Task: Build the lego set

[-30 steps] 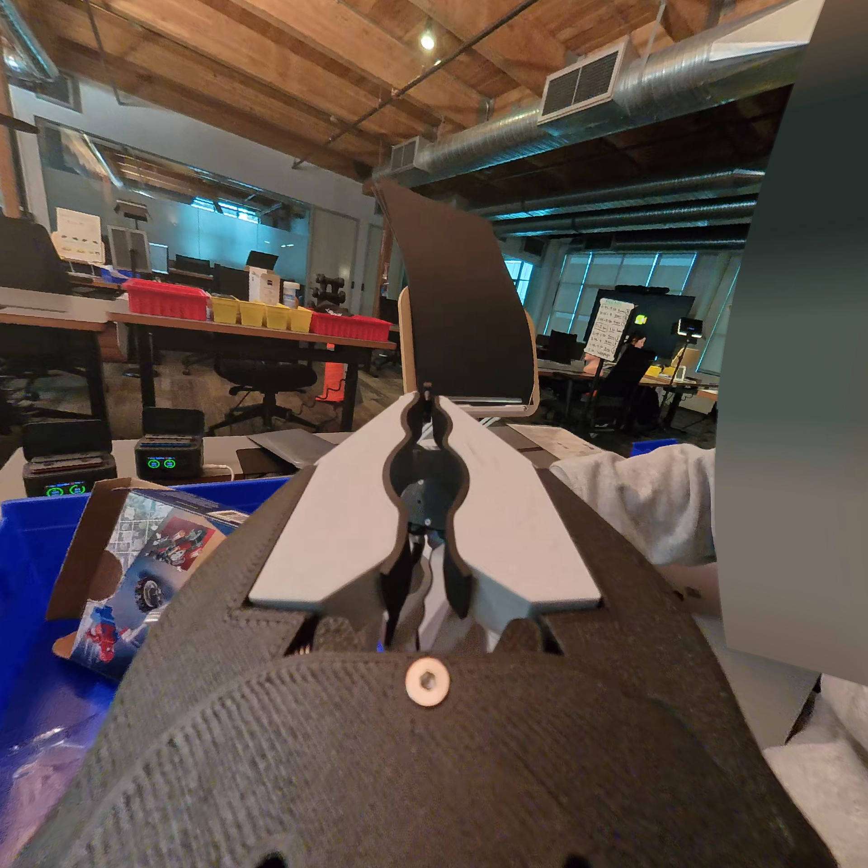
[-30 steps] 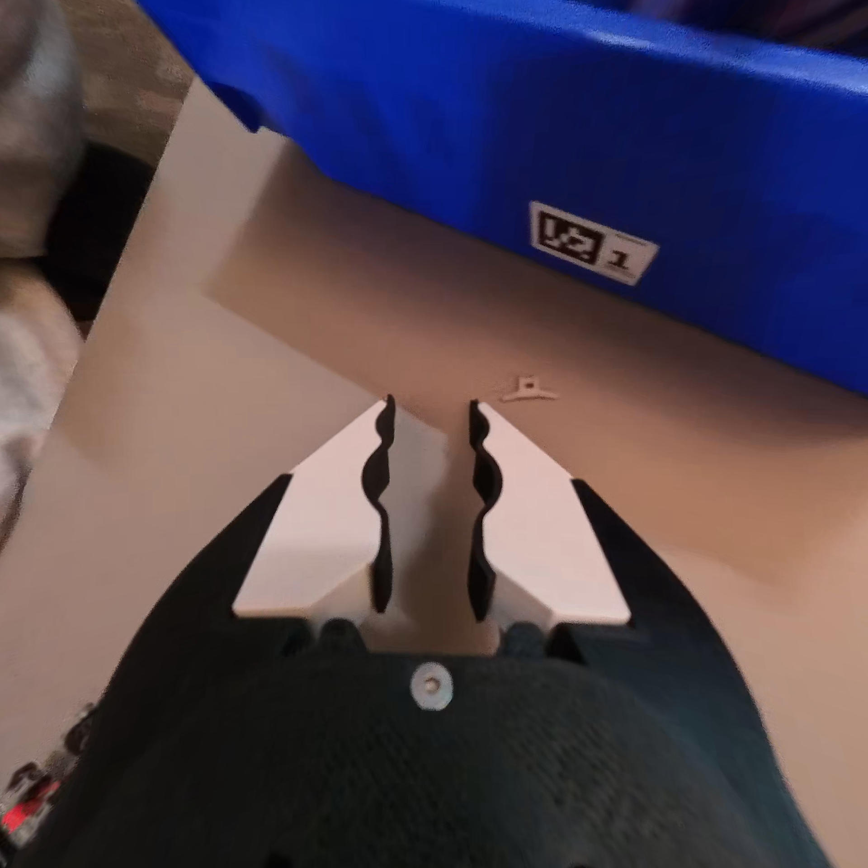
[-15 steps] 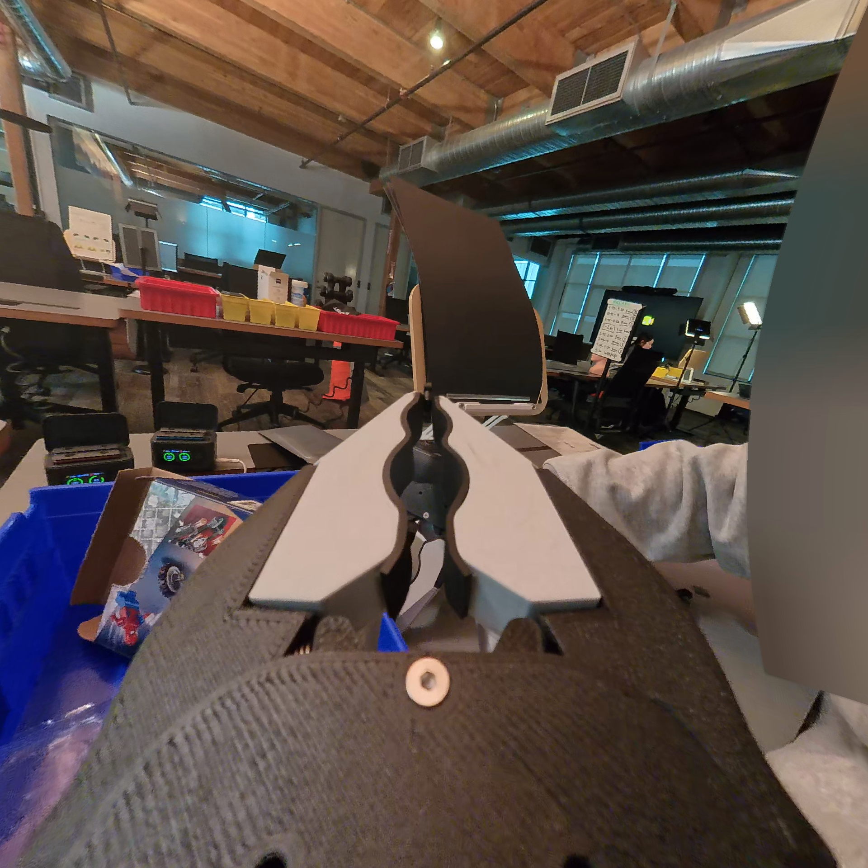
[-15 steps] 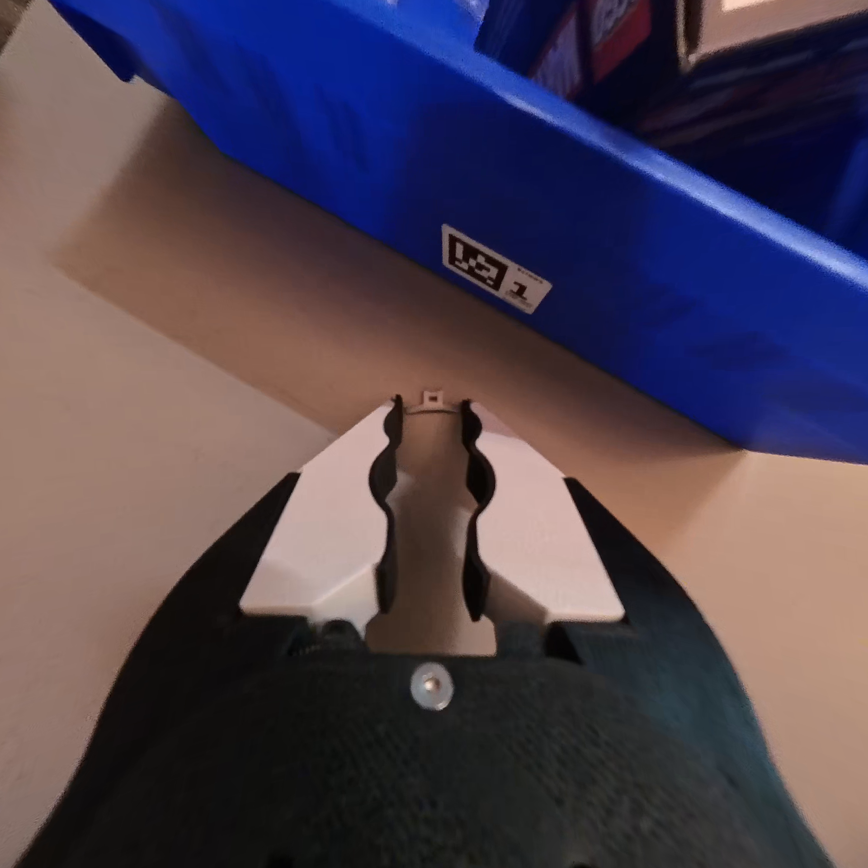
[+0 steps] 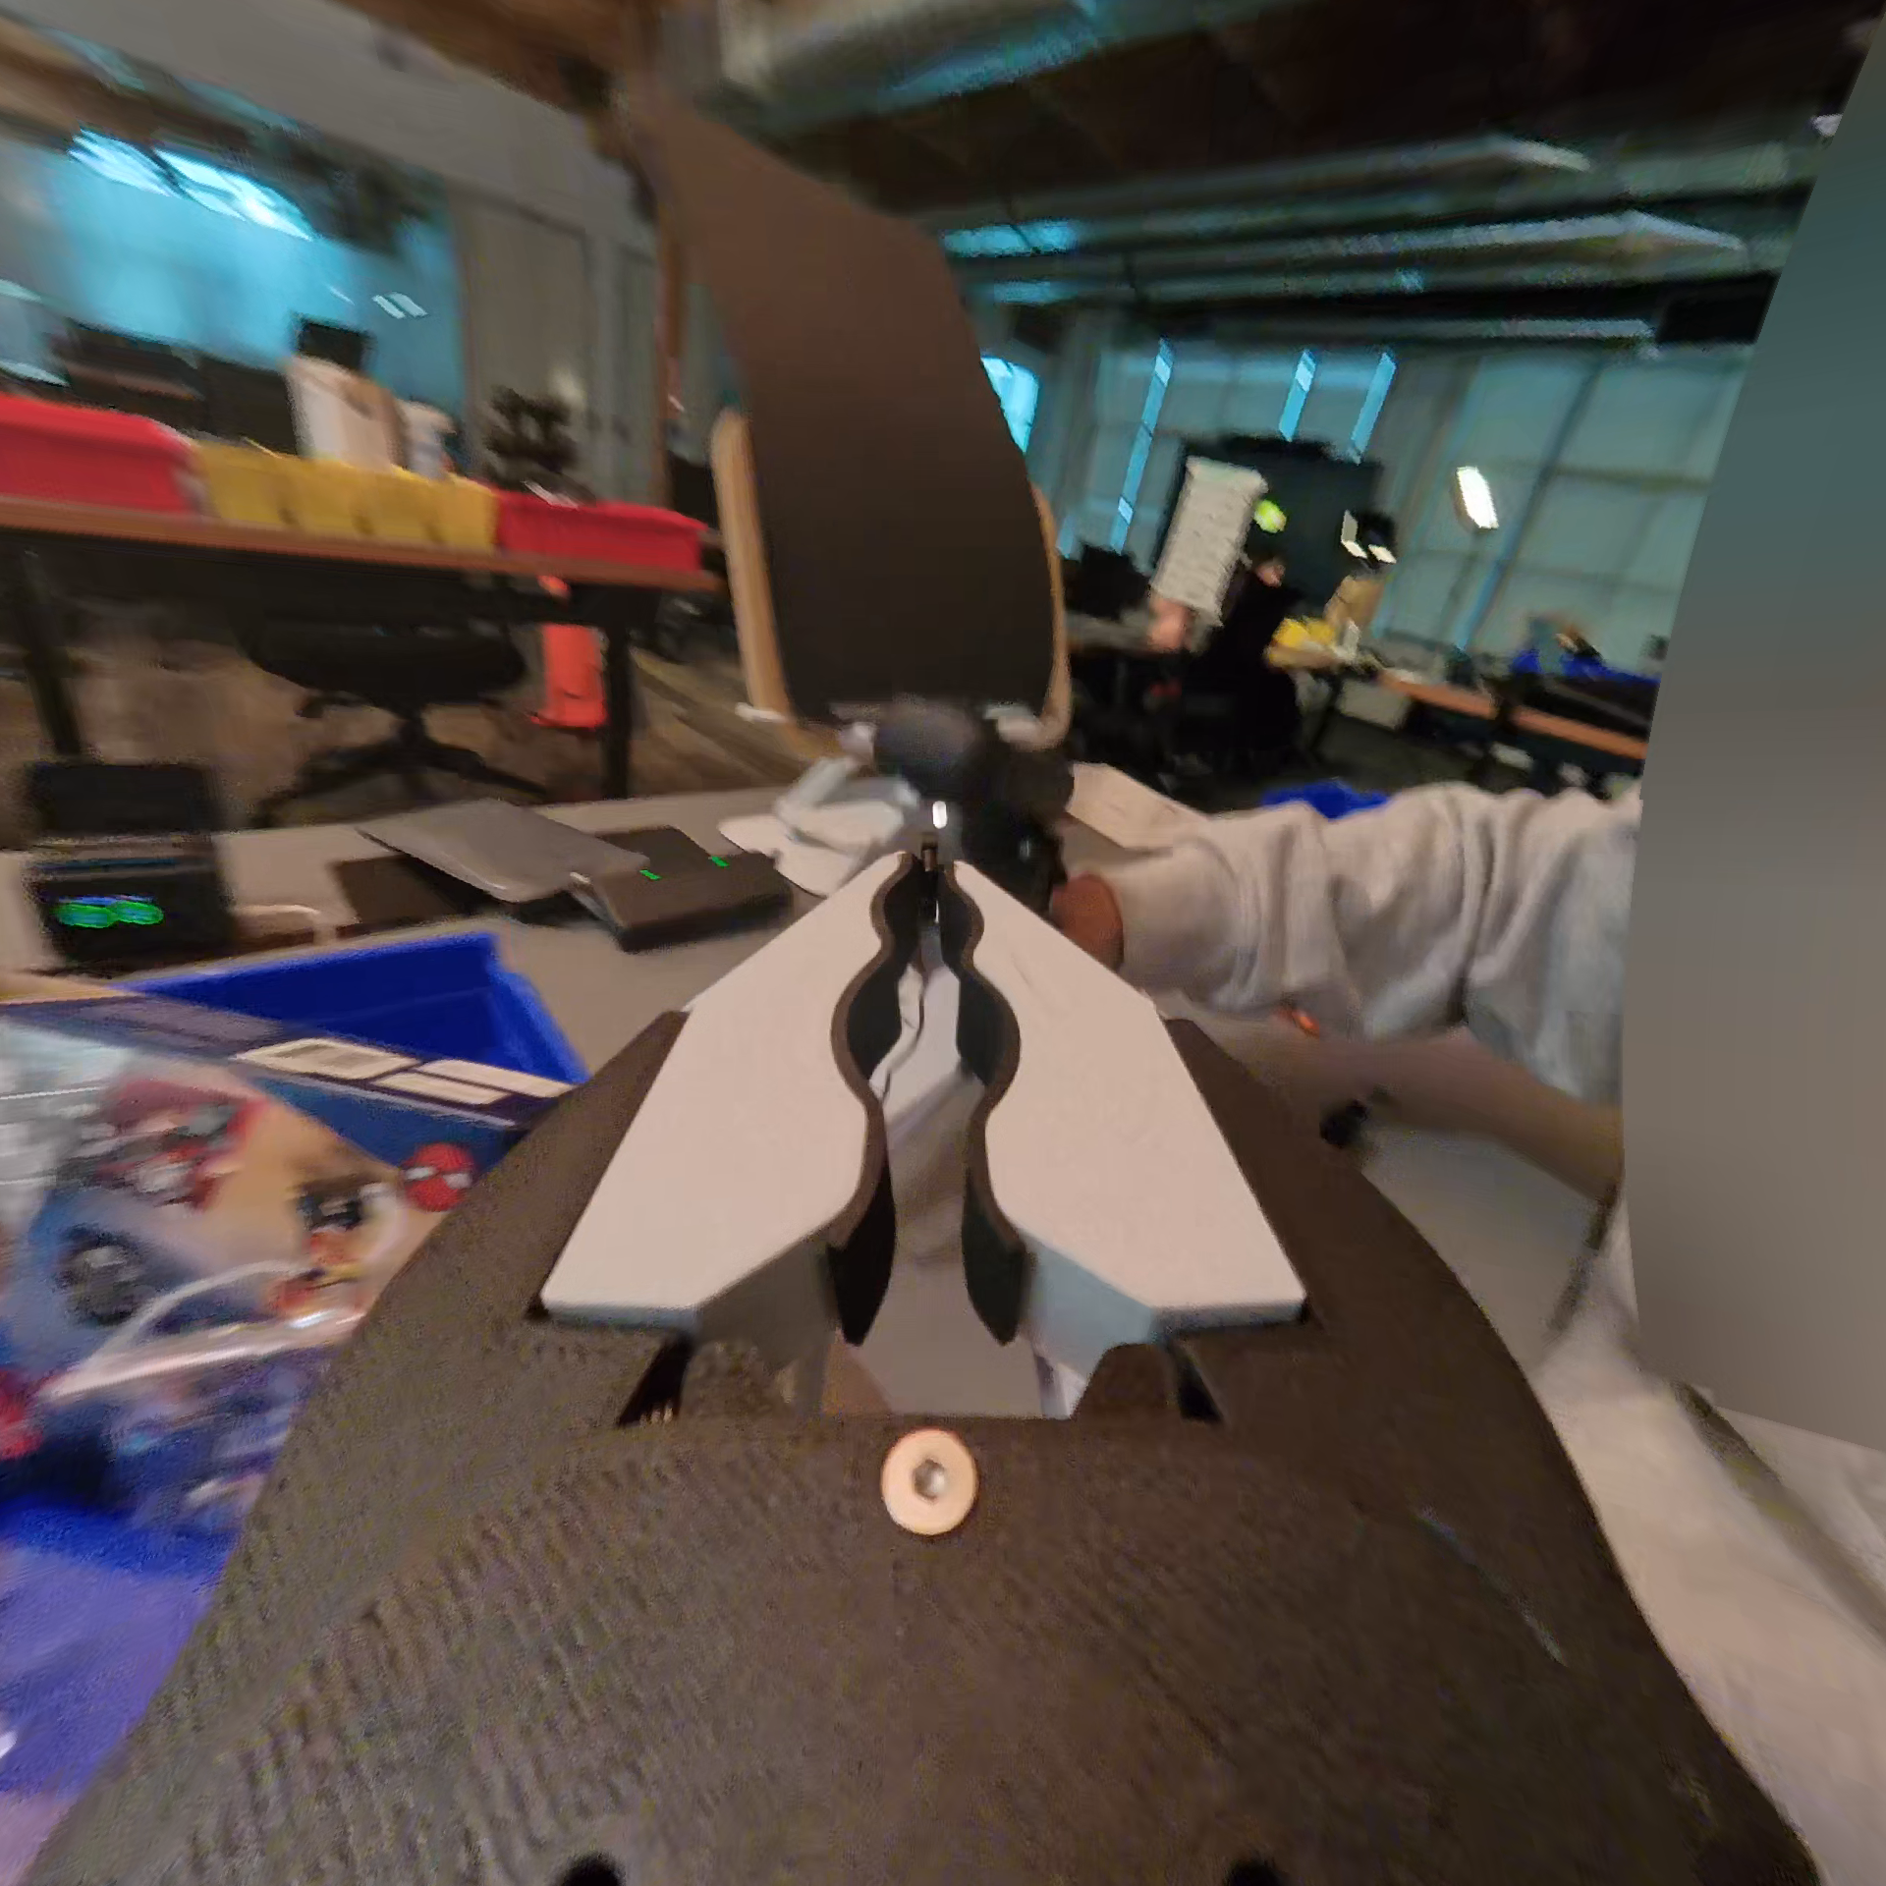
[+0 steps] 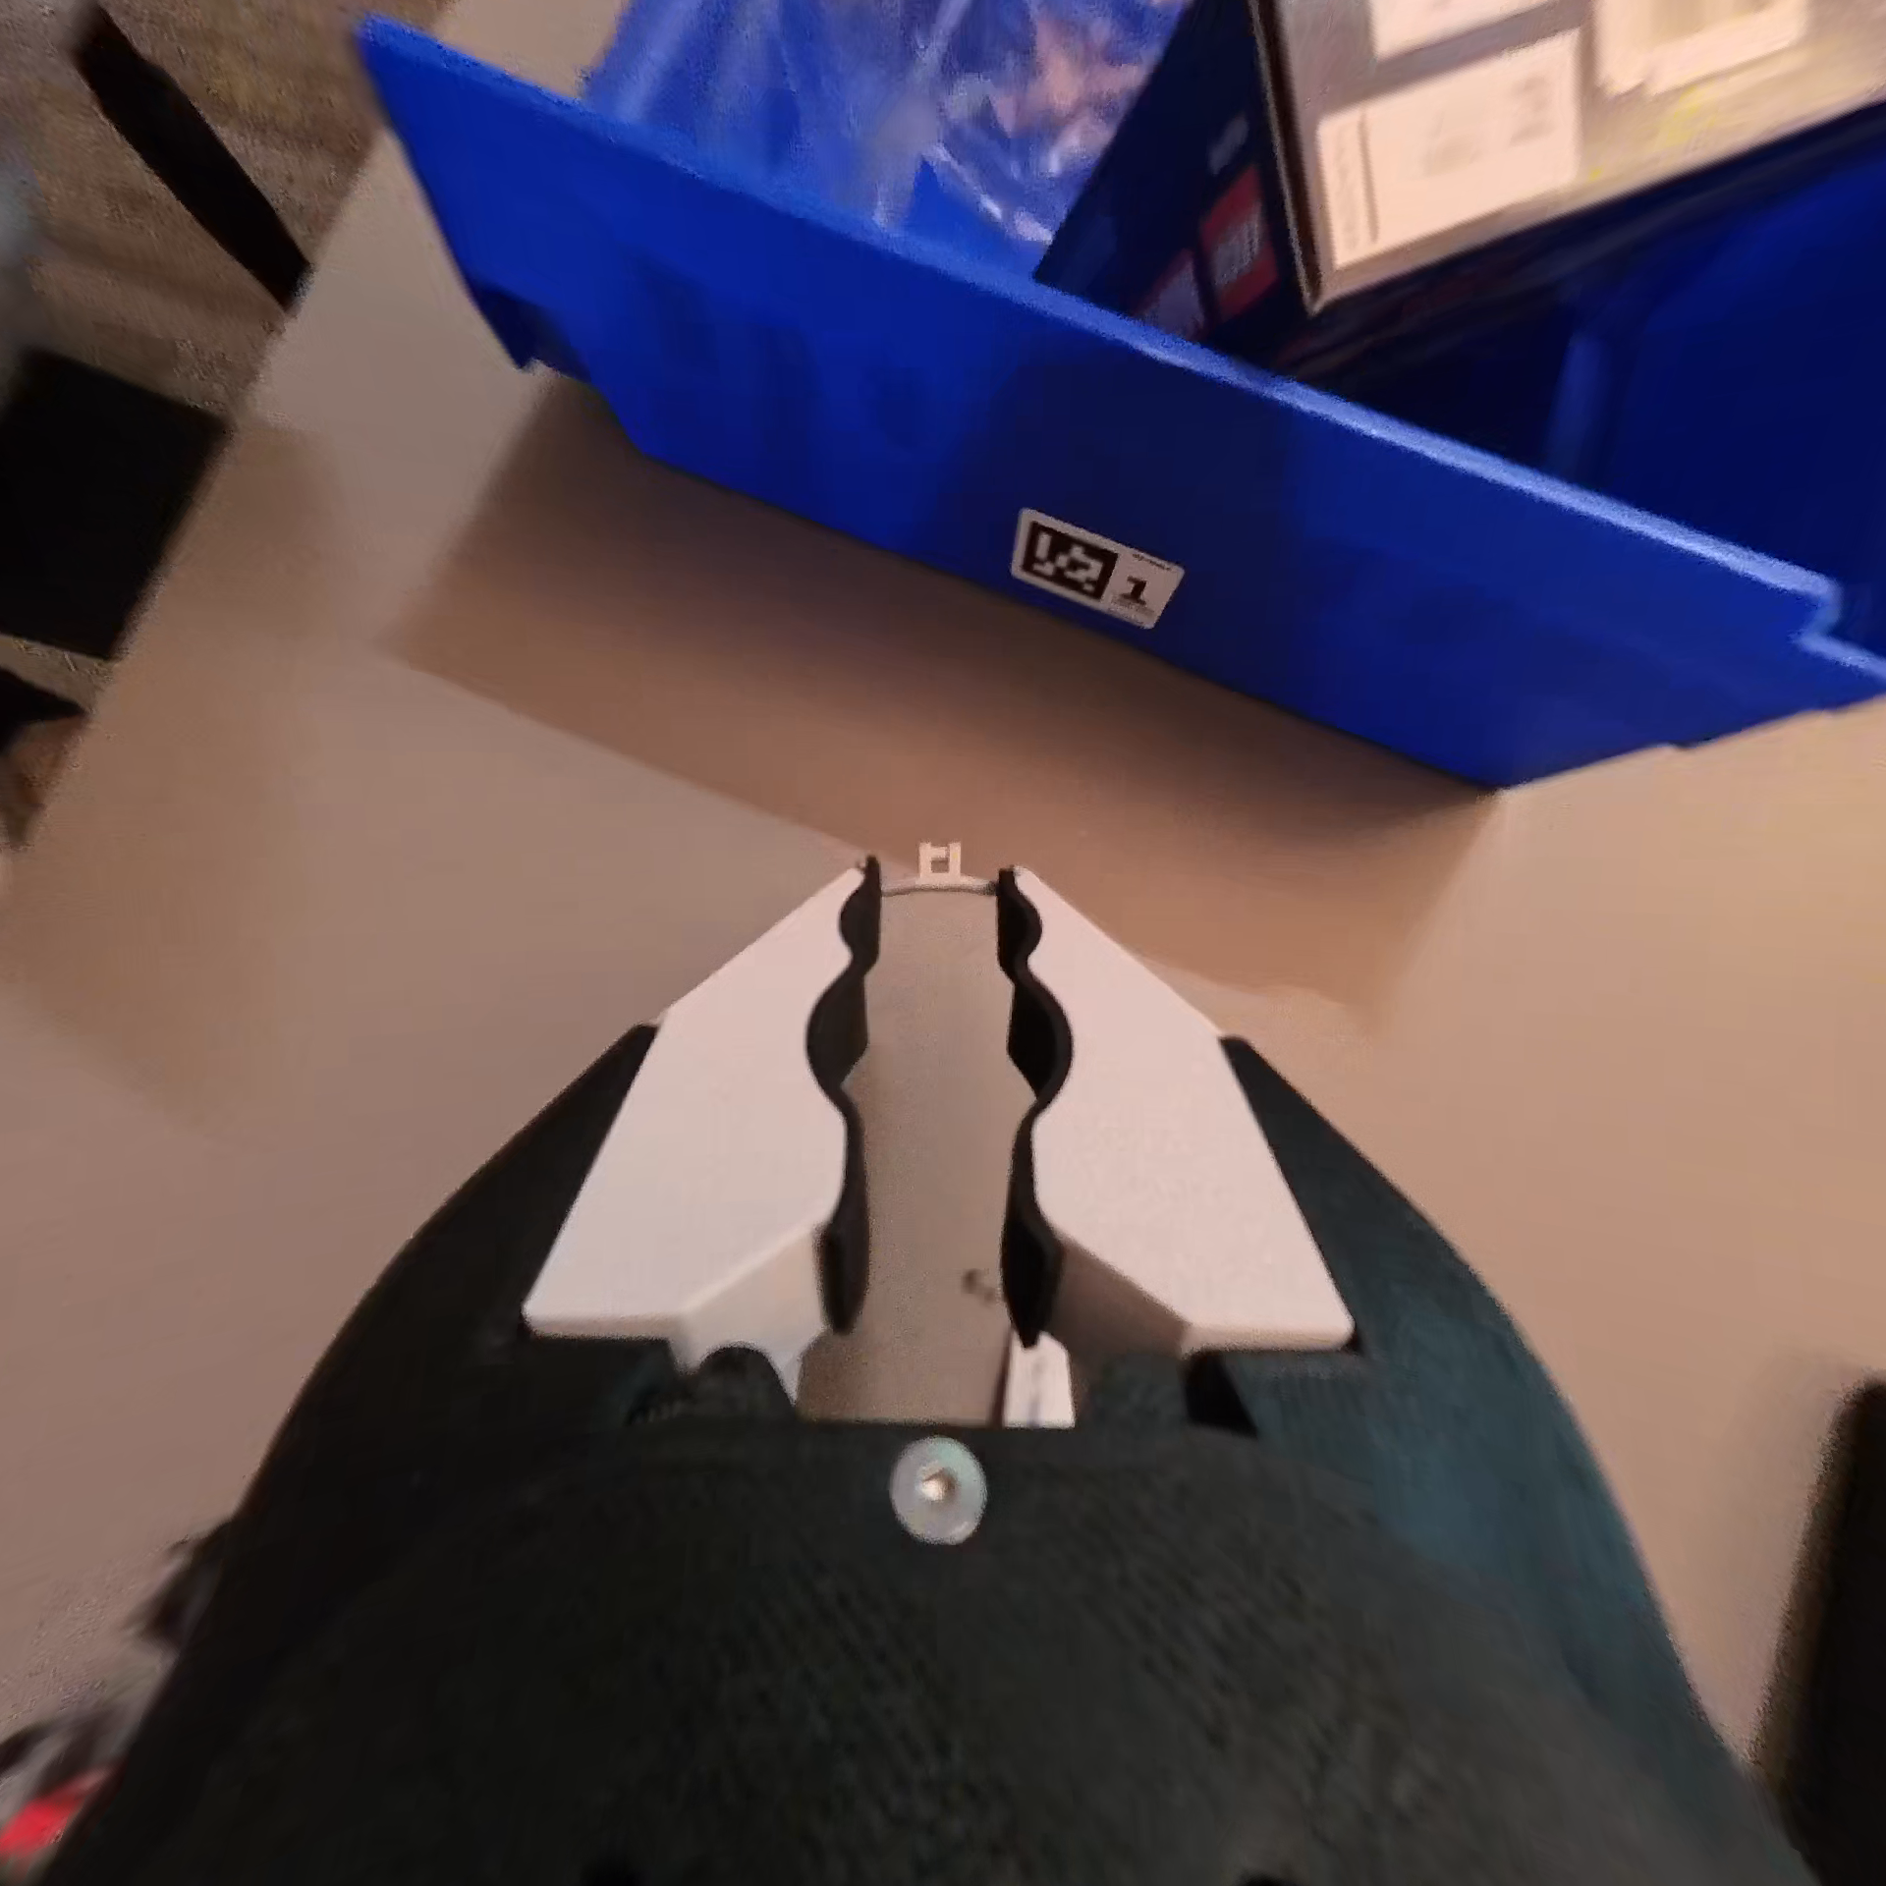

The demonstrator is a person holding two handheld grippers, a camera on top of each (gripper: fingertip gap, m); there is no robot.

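Now, only the left wrist view takes in the room, with the printed lego box low on the left and a grey sleeve to the right. The left gripper has its tips pinched together on something tiny; I can't tell what. Only the right wrist view shows the blue bin wall on the tan table, where the right gripper clamps a small white lego piece at its tips.

Bare worktop lies open to the left and right of the right gripper's fingers. Ahead, the wall of the blue bin blocks the way, with a box standing inside it. In the left wrist view, a sleeved arm crosses the worktop on the right.
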